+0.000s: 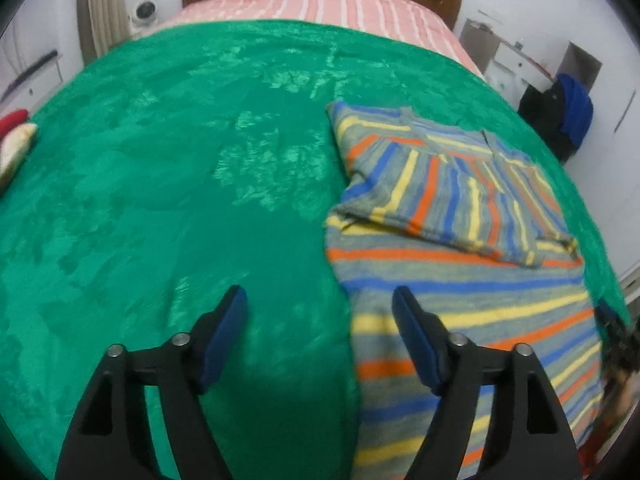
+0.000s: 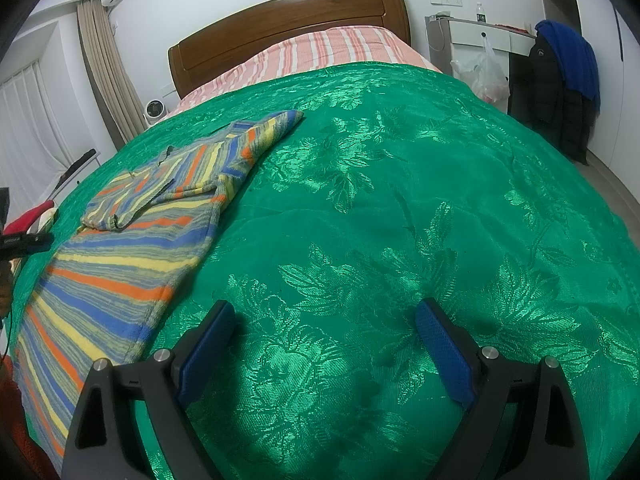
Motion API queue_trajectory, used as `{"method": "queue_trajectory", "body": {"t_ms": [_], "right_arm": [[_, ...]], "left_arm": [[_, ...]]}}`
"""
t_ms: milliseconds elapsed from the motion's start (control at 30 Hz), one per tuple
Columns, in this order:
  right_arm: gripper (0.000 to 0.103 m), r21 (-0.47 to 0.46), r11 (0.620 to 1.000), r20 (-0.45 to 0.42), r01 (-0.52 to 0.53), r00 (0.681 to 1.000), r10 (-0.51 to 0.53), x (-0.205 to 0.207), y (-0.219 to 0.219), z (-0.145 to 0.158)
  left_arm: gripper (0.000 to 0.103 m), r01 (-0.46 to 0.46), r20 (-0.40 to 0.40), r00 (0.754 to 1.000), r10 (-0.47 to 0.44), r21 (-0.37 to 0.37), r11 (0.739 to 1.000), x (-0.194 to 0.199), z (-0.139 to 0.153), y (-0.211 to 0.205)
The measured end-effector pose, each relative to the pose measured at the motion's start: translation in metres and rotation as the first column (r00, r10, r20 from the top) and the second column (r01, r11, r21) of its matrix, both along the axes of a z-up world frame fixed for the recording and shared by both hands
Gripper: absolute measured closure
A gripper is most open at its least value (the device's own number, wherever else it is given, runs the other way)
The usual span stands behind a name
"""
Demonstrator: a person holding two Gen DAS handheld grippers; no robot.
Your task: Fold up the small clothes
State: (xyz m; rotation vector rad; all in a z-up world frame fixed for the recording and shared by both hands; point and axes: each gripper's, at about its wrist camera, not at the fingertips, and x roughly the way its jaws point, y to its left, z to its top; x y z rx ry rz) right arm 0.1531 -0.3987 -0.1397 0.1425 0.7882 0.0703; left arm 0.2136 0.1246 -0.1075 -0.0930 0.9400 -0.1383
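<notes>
In the left wrist view, the left gripper [image 1: 320, 300] is occupying the bottom of the frame with its jaws standing wide and nothing between the blue pads [image 1: 230, 336]. One finger is hanging over the green bedspread [image 1: 160, 160], the other over the lower edge of the striped shirt [image 1: 460, 280]. The shirt is lying flat in the right half of the frame, with both sleeves folded in over the upper part of its body.

In the right wrist view, the right gripper [image 2: 324, 312] is sitting at the bottom centre, jaws also wide and holding nothing, over bare bedspread [image 2: 400, 200]. The shirt [image 2: 140, 240] is lying at the left of the frame, running from lower left toward upper centre.

Farther back, a pink striped sheet [image 2: 320, 52] is showing beyond the bedspread, and a wooden headboard [image 2: 280, 20] is standing behind it. At upper right, a dark jacket [image 2: 560, 92] with a blue garment [image 2: 576, 56] over it is hanging by the wall.
</notes>
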Motion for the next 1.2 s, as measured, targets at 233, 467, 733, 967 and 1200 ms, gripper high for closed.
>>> {"method": "queue_trajectory", "body": {"t_ms": [233,467,733,967,1200], "right_arm": [[0.012,0.000,1.000,-0.001,0.000,1.000,0.000,0.000,0.000,0.000],[0.004,-0.001,1.000,-0.031,-0.016,0.999,0.016,0.003,0.002,0.000],[0.008,-0.002,0.996,-0.127,-0.094,0.988,0.093,0.037,0.030,0.060],[0.052,0.441,0.889,-0.222,-0.123,0.945,0.241,0.142,0.098,0.069],[0.068,0.398,0.917,-0.367,-0.001,0.916,0.160,0.200,0.135,0.009]], "left_arm": [[0.013,-0.149,0.084,0.986,0.142,0.082,0.985,-0.022,-0.019,0.042],[0.006,-0.190,0.142,0.971,0.193,-0.035,0.981,-0.029,-0.053,0.072],[0.004,-0.189,0.164,0.969,0.187,-0.003,0.982,-0.027,-0.058,0.068],[0.003,-0.190,0.171,0.967,0.187,0.001,0.982,-0.035,-0.057,0.068],[0.003,-0.186,0.178,0.966,0.186,-0.018,0.982,-0.037,-0.057,0.070]]}}
